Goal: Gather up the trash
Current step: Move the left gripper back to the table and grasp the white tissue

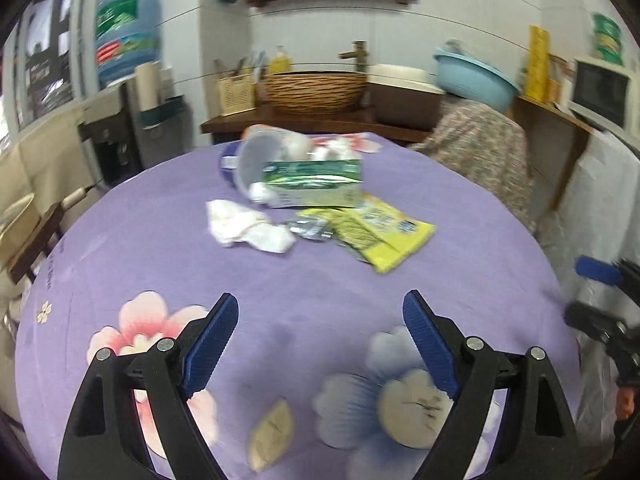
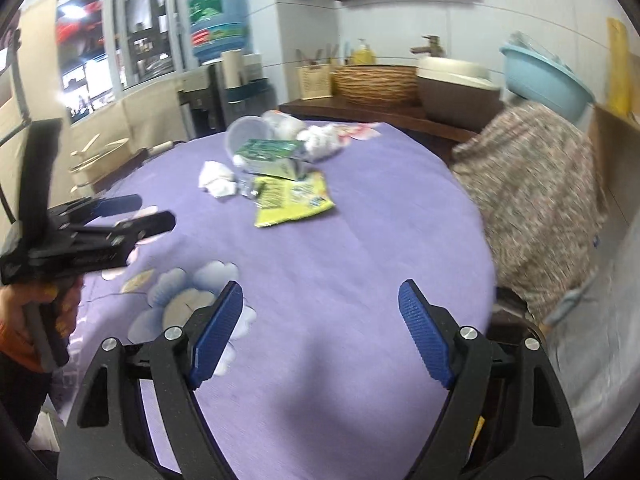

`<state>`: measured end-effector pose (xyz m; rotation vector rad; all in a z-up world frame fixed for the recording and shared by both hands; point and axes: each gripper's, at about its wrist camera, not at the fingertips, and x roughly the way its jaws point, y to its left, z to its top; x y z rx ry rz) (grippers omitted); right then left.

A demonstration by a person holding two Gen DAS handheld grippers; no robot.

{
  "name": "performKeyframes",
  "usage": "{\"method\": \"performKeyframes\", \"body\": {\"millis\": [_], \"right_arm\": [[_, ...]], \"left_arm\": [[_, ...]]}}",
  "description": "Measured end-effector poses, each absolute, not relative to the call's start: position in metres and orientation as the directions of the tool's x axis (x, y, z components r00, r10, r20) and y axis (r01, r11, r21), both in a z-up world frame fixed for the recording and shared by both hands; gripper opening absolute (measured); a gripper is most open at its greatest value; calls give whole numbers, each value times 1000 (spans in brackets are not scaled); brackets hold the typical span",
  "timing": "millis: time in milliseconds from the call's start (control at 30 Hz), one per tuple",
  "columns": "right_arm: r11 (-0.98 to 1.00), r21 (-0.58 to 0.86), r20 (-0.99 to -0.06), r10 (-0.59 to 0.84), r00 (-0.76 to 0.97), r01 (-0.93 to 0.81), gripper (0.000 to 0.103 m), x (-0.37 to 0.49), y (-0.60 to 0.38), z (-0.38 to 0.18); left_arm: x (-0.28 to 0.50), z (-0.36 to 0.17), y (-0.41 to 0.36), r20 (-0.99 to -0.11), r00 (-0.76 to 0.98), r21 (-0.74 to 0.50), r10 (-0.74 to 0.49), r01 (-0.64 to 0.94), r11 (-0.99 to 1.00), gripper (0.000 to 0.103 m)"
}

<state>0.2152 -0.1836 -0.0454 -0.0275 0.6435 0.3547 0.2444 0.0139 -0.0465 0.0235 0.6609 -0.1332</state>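
Both sets of tongs hang over the near half of the bench, and both are spread wide with nothing between the blue pads: the left tongs [image 1: 320, 344] above the printed flowers, the right tongs [image 2: 320, 334] above bare purple cloth [image 2: 360, 240]. The trash sits well ahead of both, in 1 loose cluster toward the far side of the bench. Reading outward from the left wrist view, the crumpled white tissue [image 1: 248, 226] comes first, almost dead ahead and a touch left of centre; just beside it lies a small silver wrapper [image 1: 310, 228], then the yellow packet [image 1: 376, 236], whose long axis runs diagonally from far-left to near-right. Behind those lies the green carton [image 1: 314, 184], long side across the view, against a tipped clear plastic tub [image 1: 260, 156] with more tissue wads [image 1: 332, 148] behind. From the right wrist view the yellow packet [image 2: 294, 200] is the nearest piece, ahead and slightly left. So the tissue looks like the left hand's pick and the packet the right's, though the gap is small.
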Motion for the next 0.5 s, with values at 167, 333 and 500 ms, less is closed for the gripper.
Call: {"method": "performKeyframes", "body": {"millis": [167, 333, 500], "right_arm": [[931, 66, -588, 327, 740, -359, 80, 214, -164, -40], [929, 53, -598, 323, 734, -366, 80, 213, -158, -39], [930, 37, -614, 310, 726, -366, 80, 215, -157, -39]], "left_arm": [[290, -50, 53, -643, 760, -103, -91, 31, 994, 78], [347, -64, 72, -704, 701, -195, -110, -42, 980, 69], [388, -70, 70, -735, 674, -174, -68, -90, 981, 69]]}}
